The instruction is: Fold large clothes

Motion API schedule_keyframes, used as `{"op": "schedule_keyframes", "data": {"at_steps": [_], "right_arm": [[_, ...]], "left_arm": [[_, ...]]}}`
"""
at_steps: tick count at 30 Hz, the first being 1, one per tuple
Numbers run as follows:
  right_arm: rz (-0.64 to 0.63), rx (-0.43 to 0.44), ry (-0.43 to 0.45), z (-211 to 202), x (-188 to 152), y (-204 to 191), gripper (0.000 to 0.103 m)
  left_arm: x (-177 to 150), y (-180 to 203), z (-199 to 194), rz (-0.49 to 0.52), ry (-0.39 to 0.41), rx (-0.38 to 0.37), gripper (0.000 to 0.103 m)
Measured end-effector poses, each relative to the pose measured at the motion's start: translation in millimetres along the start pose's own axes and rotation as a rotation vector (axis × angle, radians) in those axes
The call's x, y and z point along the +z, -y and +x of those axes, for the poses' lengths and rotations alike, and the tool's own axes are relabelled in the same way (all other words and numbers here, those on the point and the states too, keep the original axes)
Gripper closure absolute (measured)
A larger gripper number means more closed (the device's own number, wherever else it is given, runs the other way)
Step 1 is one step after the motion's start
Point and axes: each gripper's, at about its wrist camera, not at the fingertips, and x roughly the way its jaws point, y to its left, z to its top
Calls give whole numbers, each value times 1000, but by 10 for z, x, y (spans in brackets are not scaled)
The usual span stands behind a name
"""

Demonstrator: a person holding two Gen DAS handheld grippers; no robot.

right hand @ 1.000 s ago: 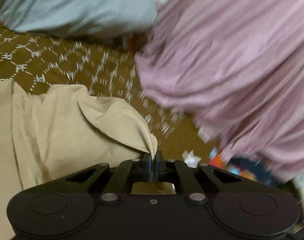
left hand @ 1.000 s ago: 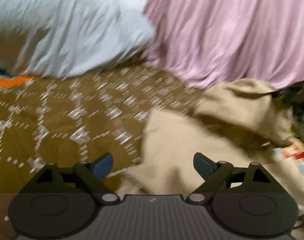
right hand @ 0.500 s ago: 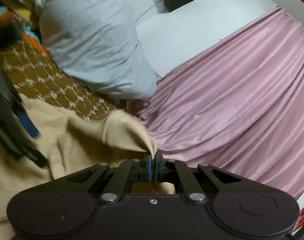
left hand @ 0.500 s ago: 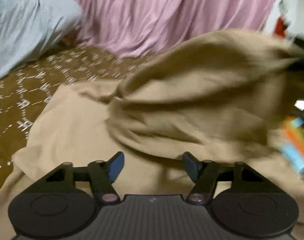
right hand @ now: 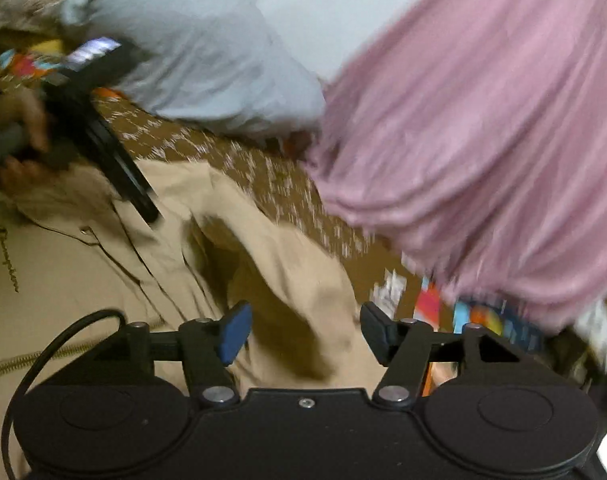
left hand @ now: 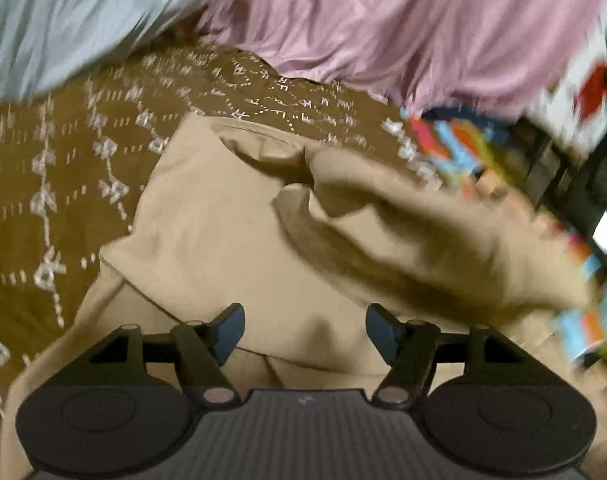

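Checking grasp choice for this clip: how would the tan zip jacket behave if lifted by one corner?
The tan jacket would probably sag limply: it already lies in soft folds and humps. It likely drags rather than slides on the patterned brown cover. Its zipper may stiffen that edge slightly.

The large tan zip-up hooded garment (left hand: pixel 223 224) lies spread on the brown patterned bedspread (left hand: pixel 63 168), with one fold of it (left hand: pixel 403 232) lying over its right part. Behind the bedspread hangs the pink pleated curtain (left hand: pixel 403 20), and to the curtain's left sits the pale grey-blue pillow (left hand: pixel 71 20). A multicoloured patterned cloth (left hand: pixel 455 144) lies at the bedspread's right edge, below the curtain.
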Motion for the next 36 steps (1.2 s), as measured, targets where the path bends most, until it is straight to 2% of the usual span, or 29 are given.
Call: {"op": "schedule_keyframes", "data": {"at_steps": [3,6,8,11,14,15,16,17,18,19,20,21,22,23,24,26,28,30,32,34,35,36], "right_arm": [[181,21,-108,109,-102,300,37],[357,63,-226,365,-257,597,37],[429,147,-284,605,-359,691,37],[489,218,-325,930,-446,730,37],[473,268,-332,1226,-475,688,37],[451,280,-339,1311,-471,676,41],[428,283,-344,1390,-458,661,44],[413,280,-341,1457,-449,661,53],[407,279,-337,1523,-454,682,67],[392,272,-331,1572,-448,692,72],[360,252,-312,1608,-434,691,81],[316,221,-283,1643,-413,689,86],[252,170,-248,1690,-393,670,88],[158,98,-187,1723,-358,614,90],[52,13,-112,1751,-325,538,91],[-124,-163,16,1836,-285,405,90],[-163,-243,48,1971,-281,371,85],[-168,-199,-31,2063,-336,372,74],[-205,-149,-97,2017,-464,369,65],[-197,-96,-131,1833,-581,437,53],[-181,-83,-147,1722,-614,478,41],[-163,-77,-162,1622,-638,528,35]], "left_arm": [[161,-174,-95,-105,53,-84,25],[276,-329,-19,-205,41,-193,24],[309,-407,114,-289,-16,-281,24],[295,-427,391,-376,-130,-422,22],[256,-268,628,-351,-209,-485,21],[253,-215,685,-340,-223,-495,21],[259,-169,739,-335,-228,-500,23],[269,-139,789,-330,-221,-500,37],[281,-116,797,-324,-206,-501,64],[300,-96,810,-315,-195,-497,79],[318,-85,816,-305,-190,-480,86],[327,-81,801,-297,-172,-466,89],[317,-77,763,-288,-149,-457,90],[320,-63,702,-276,-129,-445,99],[322,-54,686,-260,-119,-429,102],[291,-18,599,-222,-125,-406,102],[277,-1,634,-175,-183,-340,102],[208,-32,719,-151,-253,-278,101],[153,-83,720,-149,-268,-253,97],[175,-65,678,-112,-284,-232,85],[196,-45,632,-87,-289,-223,72],[224,-43,583,-65,-288,-218,58]]}}
